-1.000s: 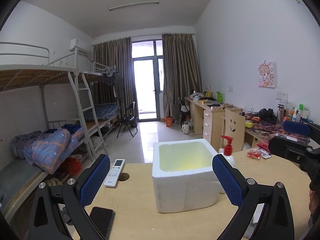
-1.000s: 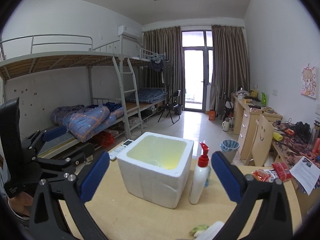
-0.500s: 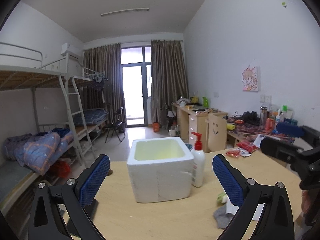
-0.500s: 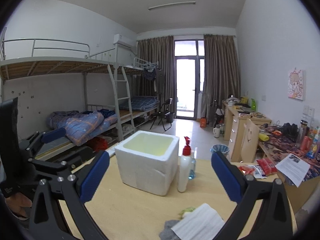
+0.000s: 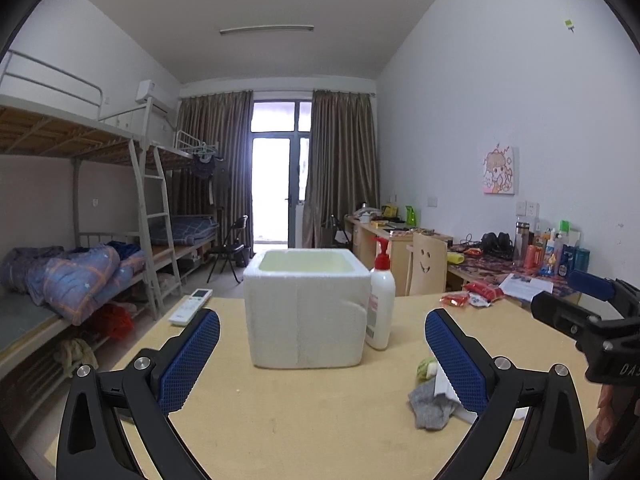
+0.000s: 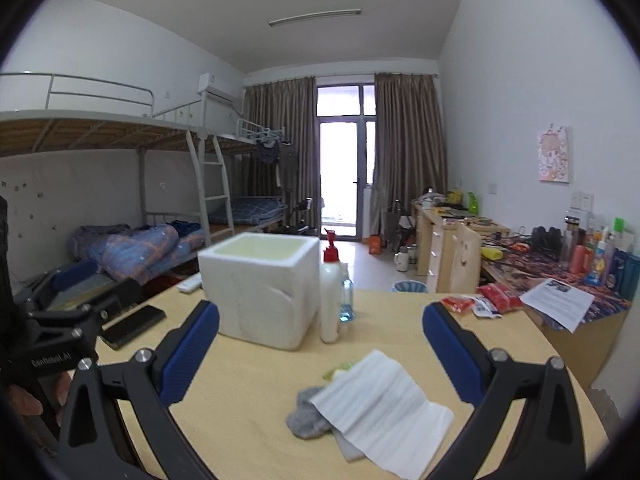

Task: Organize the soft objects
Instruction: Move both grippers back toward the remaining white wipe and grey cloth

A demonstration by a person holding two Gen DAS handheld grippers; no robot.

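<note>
On the wooden table [image 6: 256, 400] lies a small heap of soft things: a crumpled grey sock [image 6: 310, 416], a ribbed white foam sheet [image 6: 380, 404] draped over its right part, and a pale green soft lump [image 6: 338, 370] showing at the sheet's far edge; the lump's exact kind is too small to tell. The heap sits between the right gripper [image 6: 320, 350] fingers in its own view, toward the near right part of the table. In the left wrist view the sock [image 5: 430, 404] and the green lump [image 5: 425, 368] show just beside the inner face of the left gripper [image 5: 322, 354] and its right finger. Both grippers stand with jaws spread wide and nothing between the pads. Compared with half a second ago, both cameras have dropped lower and drawn back: the white foam box [image 5: 306, 308] now shows more side wall and less of its yellowish inside, and the sheet has come more fully into the right view. The pump bottle [image 6: 330, 296] stands touching or just beside the box's right wall, a small clear blue-tinted bottle [image 6: 346, 298] behind it. Bare tabletop lies open between box and heap; a black phone [image 6: 134, 326] and a white remote [image 5: 191, 306] lie near the left edge, red snack packets [image 6: 480, 304] near the far right edge.
</note>
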